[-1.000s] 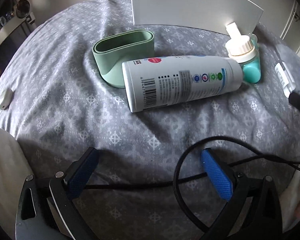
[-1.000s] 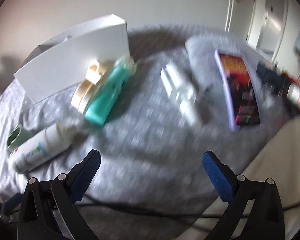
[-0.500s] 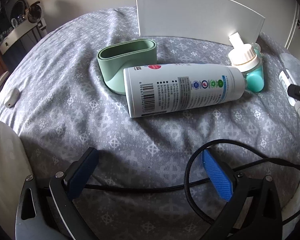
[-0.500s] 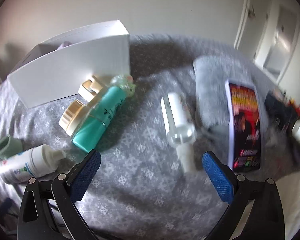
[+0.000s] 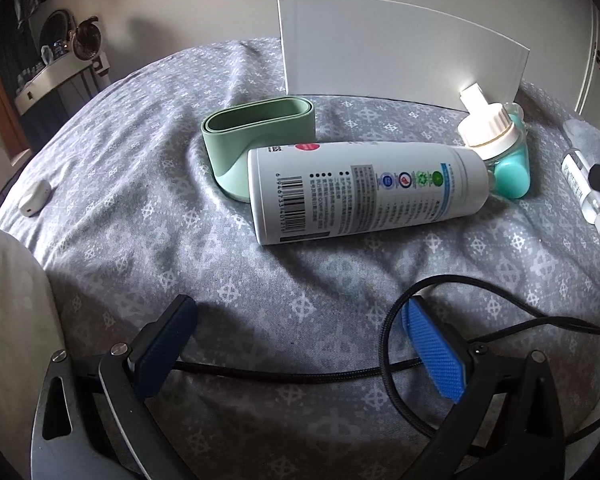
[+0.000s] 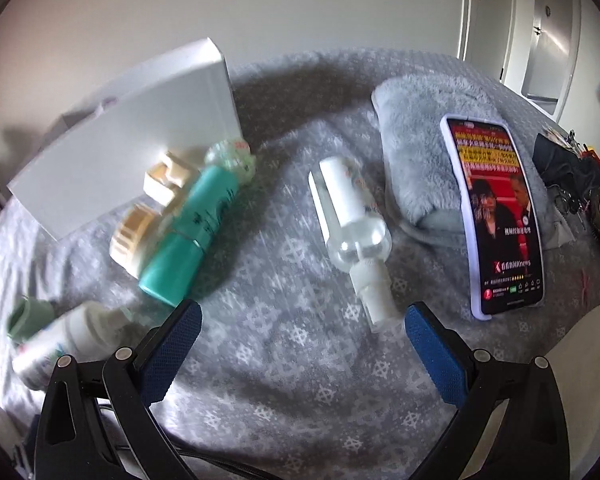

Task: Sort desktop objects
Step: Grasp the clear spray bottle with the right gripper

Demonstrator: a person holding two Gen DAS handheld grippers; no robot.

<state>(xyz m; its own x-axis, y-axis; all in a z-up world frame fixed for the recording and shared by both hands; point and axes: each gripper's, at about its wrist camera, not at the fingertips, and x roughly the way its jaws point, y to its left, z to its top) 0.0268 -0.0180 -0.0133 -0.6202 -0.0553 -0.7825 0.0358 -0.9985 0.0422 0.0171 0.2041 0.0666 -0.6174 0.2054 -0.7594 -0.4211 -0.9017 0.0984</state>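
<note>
A white cardboard box (image 6: 132,128) stands on the grey patterned bedspread (image 6: 292,360). In front of it lies a clear plastic spray bottle (image 6: 352,224), nozzle just short of the wide-open, empty right tool (image 6: 300,344). The left tool (image 5: 296,344), open and empty, touches a black cable (image 5: 388,344).

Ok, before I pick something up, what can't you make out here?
- White box contents: both views show only its walls.
- Teal bottle label: motion blur, right wrist view.
- Spray can nozzle end: hidden behind the cream-capped bottle, left wrist view.
- Clear spray bottle: partly covered by a dark object at the frame's edge.
</note>
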